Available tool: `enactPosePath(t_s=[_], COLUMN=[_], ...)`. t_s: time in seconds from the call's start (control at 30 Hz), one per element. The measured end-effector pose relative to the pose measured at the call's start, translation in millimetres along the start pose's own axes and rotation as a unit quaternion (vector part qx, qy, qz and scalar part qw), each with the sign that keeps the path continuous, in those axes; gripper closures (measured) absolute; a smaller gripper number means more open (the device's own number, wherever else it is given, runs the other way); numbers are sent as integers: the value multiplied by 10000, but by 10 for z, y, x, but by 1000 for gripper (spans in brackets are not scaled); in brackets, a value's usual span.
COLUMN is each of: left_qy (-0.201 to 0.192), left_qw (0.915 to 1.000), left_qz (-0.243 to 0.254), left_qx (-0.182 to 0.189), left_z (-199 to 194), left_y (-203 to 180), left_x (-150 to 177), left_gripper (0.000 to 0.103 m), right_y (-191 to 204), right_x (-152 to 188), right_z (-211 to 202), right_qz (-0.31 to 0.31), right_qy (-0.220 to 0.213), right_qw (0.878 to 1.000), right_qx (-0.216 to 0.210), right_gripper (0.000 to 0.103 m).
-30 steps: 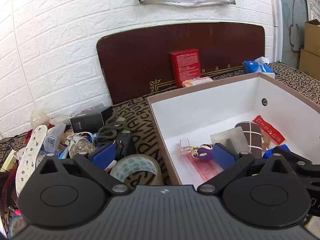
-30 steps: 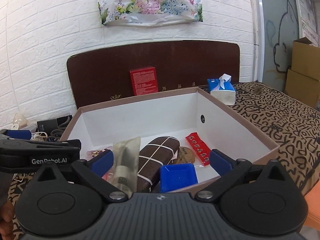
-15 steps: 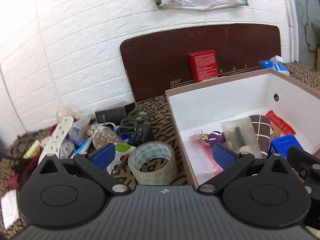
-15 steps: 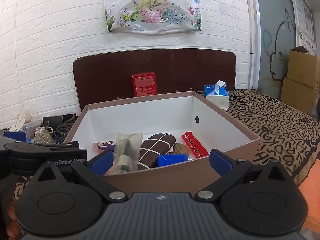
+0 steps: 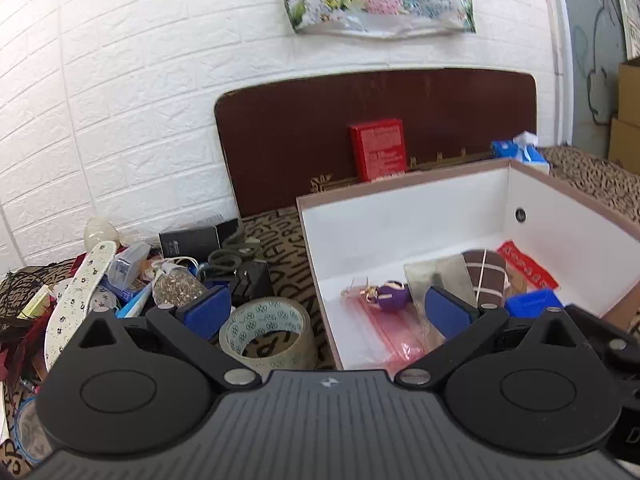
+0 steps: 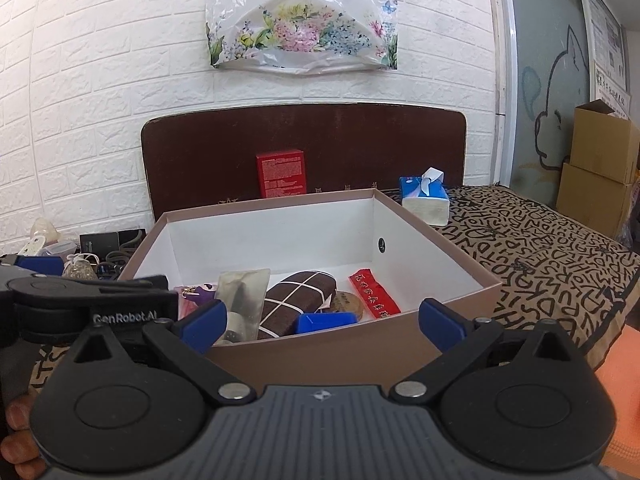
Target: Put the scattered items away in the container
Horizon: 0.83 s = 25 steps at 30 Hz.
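Clutter pile [image 5: 132, 276] left of box, untouched | left gripper [image 5: 326, 314] fingers spread, empty, above tape roll [image 5: 268, 334]: lower straight, pinch one wall | cardboard box [image 5: 400, 216] right, part-filled | right gripper [image 6: 322, 322] fingers spread, empty, at box front.

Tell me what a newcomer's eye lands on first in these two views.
The big white-lined box fills the middle, already holding a brown checked case, a red packet and a small blue box. Left of it lies a jumbled pile with a tape roll nearest the box. Both the left tool and right tool hang open and empty in the foreground.
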<state>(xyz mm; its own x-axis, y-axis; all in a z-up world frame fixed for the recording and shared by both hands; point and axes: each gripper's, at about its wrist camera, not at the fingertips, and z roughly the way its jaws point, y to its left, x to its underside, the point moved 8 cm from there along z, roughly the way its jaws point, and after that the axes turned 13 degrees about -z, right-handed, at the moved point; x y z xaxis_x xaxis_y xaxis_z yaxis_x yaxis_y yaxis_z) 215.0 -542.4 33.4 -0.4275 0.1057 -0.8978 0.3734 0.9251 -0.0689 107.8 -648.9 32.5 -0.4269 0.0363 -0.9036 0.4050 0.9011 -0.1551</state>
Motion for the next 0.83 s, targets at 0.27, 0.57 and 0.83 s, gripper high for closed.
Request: enactPosePath(t_s=[0.27, 0.57, 0.83], left_qy=[-177, -185, -31], left_qw=[9973, 9961, 9952], left_qz=[71, -4, -109], left_qx=[-708, -866, -967], left_z=[-60, -101, -79], left_y=[-137, -149, -149], left_x=[-73, -33, -1], left_gripper=[0, 0, 0], right_y=[-96, -252, -298], right_x=[33, 97, 94], right_z=[38, 98, 137], right_qz=[-31, 51, 73], right_qy=[58, 208, 213], right_qw=[10000, 9997, 9997], right_qx=[45, 80, 26], right_gripper=[0, 0, 0])
